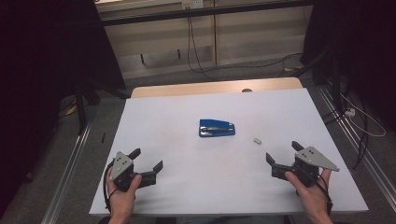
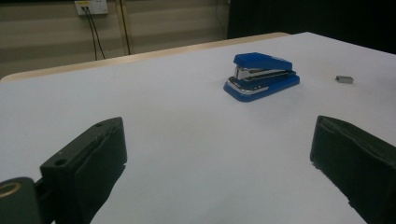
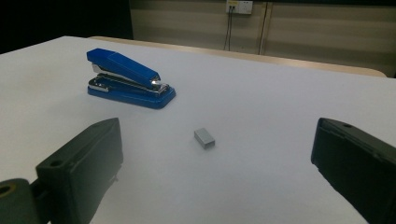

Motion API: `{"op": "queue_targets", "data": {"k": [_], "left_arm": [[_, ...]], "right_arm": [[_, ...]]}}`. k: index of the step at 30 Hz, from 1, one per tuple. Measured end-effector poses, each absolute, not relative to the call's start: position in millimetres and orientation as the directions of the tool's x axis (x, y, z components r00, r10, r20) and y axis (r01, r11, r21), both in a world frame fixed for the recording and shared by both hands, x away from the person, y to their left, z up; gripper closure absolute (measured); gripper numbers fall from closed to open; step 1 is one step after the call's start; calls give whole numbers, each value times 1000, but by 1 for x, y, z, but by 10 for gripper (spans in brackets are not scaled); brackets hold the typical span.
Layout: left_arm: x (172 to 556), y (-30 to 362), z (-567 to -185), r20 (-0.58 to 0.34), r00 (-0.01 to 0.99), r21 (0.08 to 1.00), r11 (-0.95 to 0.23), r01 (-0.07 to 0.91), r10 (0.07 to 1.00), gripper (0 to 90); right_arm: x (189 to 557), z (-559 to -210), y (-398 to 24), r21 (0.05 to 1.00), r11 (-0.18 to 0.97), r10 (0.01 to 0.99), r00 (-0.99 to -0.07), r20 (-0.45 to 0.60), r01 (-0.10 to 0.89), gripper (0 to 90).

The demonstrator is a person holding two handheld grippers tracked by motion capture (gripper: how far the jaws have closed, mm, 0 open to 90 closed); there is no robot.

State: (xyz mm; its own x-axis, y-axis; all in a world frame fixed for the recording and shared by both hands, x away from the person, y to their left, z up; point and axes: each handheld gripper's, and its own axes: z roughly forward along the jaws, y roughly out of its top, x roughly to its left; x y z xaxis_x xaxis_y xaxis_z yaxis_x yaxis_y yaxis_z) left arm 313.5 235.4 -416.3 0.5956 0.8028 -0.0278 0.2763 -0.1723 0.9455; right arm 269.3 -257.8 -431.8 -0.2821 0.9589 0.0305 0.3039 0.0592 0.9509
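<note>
Your left gripper (image 1: 149,159) rests near the table's (image 1: 187,196) front left corner with its jaws spread wide and nothing between them. Your right gripper (image 1: 283,152) sits near the front right, likewise gaping and empty. Neither touches anything but the tabletop area beneath. The blue stapler (image 1: 216,128) lies closed at the middle of the table, well apart from both grippers. The small grey block of staples (image 1: 257,140) lies to its right, near your right gripper, just ahead of its jaws.
</note>
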Motion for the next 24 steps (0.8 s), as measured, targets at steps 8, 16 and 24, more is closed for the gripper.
{"op": "queue_targets", "data": {"k": [8, 16, 24], "left_arm": [[315, 234, -416, -42, 607, 936, -181, 302, 794, 39], [318, 236, -416, -73, 594, 925, -168, 340, 801, 37], [329, 227, -423, -81, 632, 902, -213, 375, 771, 54]], "right_arm": [[270, -432, -258, 950, 58, 957, -289, 35, 307, 19], [274, -434, -258, 948, 61, 954, -299, 37, 313, 20], [276, -435, -254, 941, 75, 938, -345, 46, 330, 36]]}}
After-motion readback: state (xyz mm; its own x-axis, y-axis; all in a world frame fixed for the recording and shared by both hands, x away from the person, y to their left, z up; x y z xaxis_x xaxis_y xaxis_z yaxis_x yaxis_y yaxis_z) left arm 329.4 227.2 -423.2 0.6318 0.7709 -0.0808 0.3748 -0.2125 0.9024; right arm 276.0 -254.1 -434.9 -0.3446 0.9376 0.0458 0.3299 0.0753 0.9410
